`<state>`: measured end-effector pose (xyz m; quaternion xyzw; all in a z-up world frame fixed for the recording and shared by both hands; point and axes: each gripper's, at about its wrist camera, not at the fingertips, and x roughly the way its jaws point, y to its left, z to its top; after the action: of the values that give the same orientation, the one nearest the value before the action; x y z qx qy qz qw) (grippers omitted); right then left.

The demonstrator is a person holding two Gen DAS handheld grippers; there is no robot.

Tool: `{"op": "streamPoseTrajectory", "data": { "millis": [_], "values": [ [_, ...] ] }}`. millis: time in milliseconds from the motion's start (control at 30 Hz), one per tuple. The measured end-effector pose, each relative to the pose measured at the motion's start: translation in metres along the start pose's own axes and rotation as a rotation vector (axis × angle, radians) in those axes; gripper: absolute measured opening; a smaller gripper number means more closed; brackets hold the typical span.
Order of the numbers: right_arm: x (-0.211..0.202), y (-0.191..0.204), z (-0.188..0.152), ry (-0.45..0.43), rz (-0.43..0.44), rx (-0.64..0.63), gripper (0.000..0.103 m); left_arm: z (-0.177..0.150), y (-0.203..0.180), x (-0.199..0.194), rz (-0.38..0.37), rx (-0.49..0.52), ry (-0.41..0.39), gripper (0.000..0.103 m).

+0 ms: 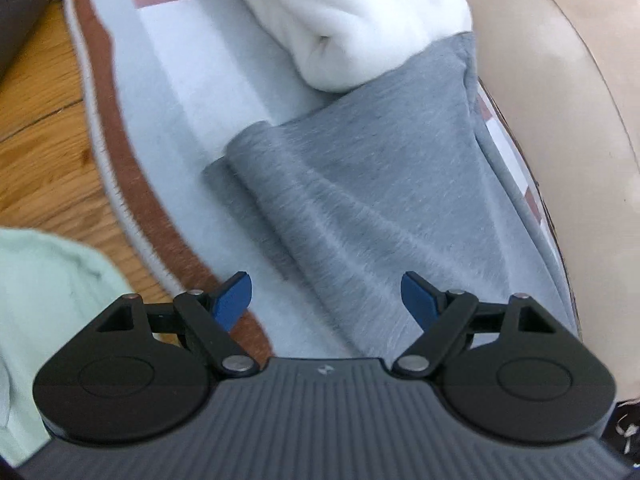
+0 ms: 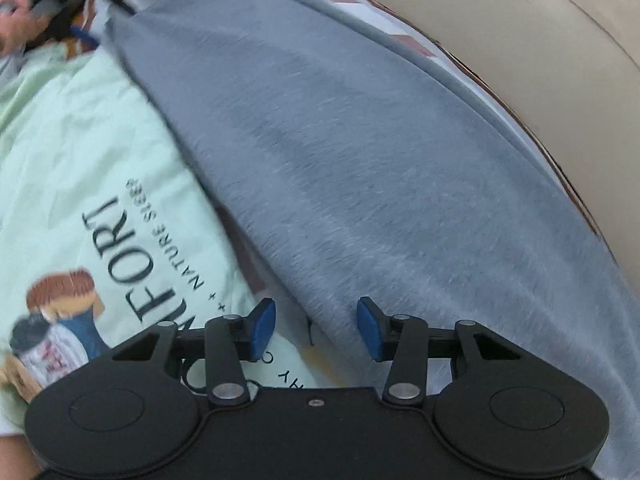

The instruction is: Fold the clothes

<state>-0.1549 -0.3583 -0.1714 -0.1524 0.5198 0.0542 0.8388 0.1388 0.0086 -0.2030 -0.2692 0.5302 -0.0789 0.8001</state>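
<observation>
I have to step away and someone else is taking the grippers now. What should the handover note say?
Left gripper: open, empty, above the grey garment.
Right gripper: open, nothing between its pads, over the grey garment's edge where it overlaps the mint printed T-shirt.
Things: grey garment spread on the light blue mat, one flap folded over at its left edge; white garment rests on its far end.
Done: at most that first flap.
Left: finish folding the grey one; the mint shirt and the white garment look unfolded.
</observation>
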Motion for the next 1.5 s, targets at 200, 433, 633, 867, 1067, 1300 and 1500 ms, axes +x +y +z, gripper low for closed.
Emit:
{"op": "streamPoseTrajectory", "data": {
  "millis": [200, 433, 633, 867, 1067, 1300, 1500],
  "values": [
    [0.009, 0.013, 0.007, -0.025, -0.051, -0.108, 0.050, -0.007, -0.012, 0.008, -0.029, 0.035, -0.022, 0.082],
    [-0.008, -0.024, 0.025, -0.202, -0.097, 0.091, 0.007, -0.006, -0.012, 0.008, -0.060, 0.040, -0.027, 0.081],
    [-0.026, -0.055, 0.026, -0.254, -0.056, 0.243, 0.007, -0.052, -0.094, -0.021, -0.012, 0.655, -0.163, 0.081],
    [-0.018, -0.085, 0.019, -0.260, 0.035, 0.367, 0.007, -0.124, -0.180, -0.011, -0.166, 1.133, -0.150, 0.084],
    [-0.013, -0.089, 0.020, -0.269, 0.063, 0.357, 0.007, -0.184, -0.223, 0.034, -0.126, 1.432, -0.140, 0.096],
    [-0.022, -0.101, -0.003, -0.221, 0.082, 0.200, 0.008, -0.181, -0.246, 0.078, -0.041, 1.490, -0.033, 0.018],
    [-0.046, -0.117, -0.037, -0.126, -0.007, 0.140, 0.048, -0.144, -0.262, 0.080, -0.096, 1.285, 0.038, 0.018]
  ]
}}
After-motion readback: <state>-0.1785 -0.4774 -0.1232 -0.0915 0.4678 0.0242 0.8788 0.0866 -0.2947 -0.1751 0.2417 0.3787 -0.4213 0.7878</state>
